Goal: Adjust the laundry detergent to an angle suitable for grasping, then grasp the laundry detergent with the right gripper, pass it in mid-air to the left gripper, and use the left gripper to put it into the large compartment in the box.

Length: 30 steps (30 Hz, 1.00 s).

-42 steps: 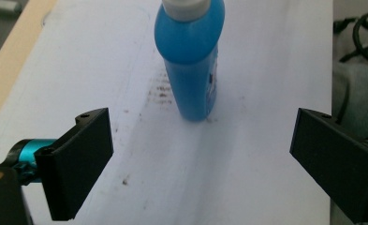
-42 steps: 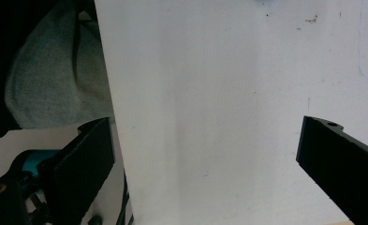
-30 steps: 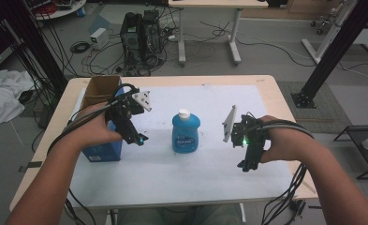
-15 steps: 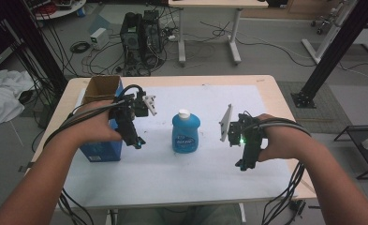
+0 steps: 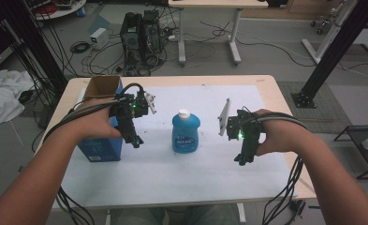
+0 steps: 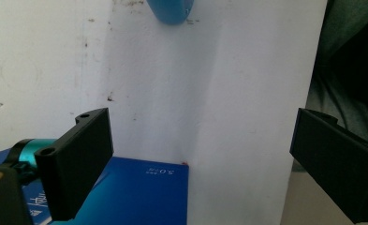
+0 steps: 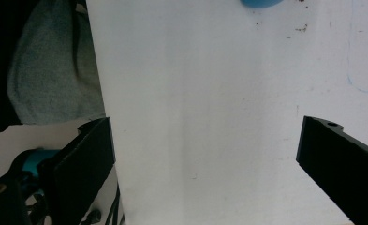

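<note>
Both jaws stood released, left gripper (image 5: 136, 139) and right gripper (image 5: 243, 159) flanking the blue bottle (image 5: 186, 132); uneven closing risked tipping it.

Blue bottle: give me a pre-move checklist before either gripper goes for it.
1. Blue bottle upright, cap on: ok.
2. Left gripper open, holding nothing: ok.
3. Right gripper open, holding nothing: ok.
4. Bottle between either gripper's jaws: not ok, both stand apart from it.
5. White mat bare between grippers and bottle: ok.
6. Blue box clear of the left gripper's path: cannot tell, it sits close under that hand.
</note>
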{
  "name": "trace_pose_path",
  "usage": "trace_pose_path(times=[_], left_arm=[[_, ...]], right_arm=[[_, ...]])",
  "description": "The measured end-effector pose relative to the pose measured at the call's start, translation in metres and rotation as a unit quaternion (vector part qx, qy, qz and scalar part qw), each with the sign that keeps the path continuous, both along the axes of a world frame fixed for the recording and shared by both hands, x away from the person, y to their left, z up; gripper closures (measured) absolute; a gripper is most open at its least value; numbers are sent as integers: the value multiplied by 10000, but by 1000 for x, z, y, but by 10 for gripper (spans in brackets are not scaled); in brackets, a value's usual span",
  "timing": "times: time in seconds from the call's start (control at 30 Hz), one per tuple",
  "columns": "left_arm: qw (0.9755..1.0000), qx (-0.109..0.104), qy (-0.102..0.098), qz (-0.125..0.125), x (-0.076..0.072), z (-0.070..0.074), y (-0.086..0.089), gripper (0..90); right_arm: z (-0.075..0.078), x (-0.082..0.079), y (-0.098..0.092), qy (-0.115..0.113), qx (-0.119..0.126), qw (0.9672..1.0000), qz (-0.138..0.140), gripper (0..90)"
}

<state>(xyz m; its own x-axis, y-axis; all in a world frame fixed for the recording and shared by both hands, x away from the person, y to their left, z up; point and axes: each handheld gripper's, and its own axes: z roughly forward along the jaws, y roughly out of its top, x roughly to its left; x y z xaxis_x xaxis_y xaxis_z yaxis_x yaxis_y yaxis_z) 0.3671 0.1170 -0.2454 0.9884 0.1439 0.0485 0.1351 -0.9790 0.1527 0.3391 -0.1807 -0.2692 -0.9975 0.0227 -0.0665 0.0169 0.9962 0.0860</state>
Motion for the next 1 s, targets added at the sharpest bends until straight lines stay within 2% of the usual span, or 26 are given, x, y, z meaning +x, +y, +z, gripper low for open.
trace_pose_path(times=[0.07, 0.13, 0.2, 0.33, 0.4, 0.57, 0.67, 0.77, 1.0], left_arm=[[9999, -13, 108, -4, 1, 0, -1, 61], [9999, 29, 125, -11, 2, 0, -2, 60], [9999, -18, 157, -10, 2, -1, -2, 61], [9999, -24, 136, -23, 1, -1, -4, 60], [9999, -102, 133, 6, 0, -1, -5, 60], [9999, -71, 119, 2, 0, 1, -5, 61], [9999, -77, 113, 6, 2, 0, -4, 61], [9998, -88, 190, 9, 1, -1, -4, 61], [9998, -96, 152, 8, 3, -1, -2, 60]], right_arm=[[1, 2, 0, -3, -11, 10000, 12, 35], [2, 2, 0, -11, 1, 10000, -26, 35], [2, 2, 0, 1, 35, 10000, -55, 35], [2, 4, -1, 13, 10, 10000, -64, 35], [3, 4, -2, -19, 47, 10000, -64, 35], [5, 4, -4, -15, 80, 10000, -30, 36], [5, 6, -6, -8, 91, 9999, -108, 35], [6, 10, -7, 22, 83, 9999, -71, 35], [9, 11, -6, -22, 25, 9999, -97, 35]])
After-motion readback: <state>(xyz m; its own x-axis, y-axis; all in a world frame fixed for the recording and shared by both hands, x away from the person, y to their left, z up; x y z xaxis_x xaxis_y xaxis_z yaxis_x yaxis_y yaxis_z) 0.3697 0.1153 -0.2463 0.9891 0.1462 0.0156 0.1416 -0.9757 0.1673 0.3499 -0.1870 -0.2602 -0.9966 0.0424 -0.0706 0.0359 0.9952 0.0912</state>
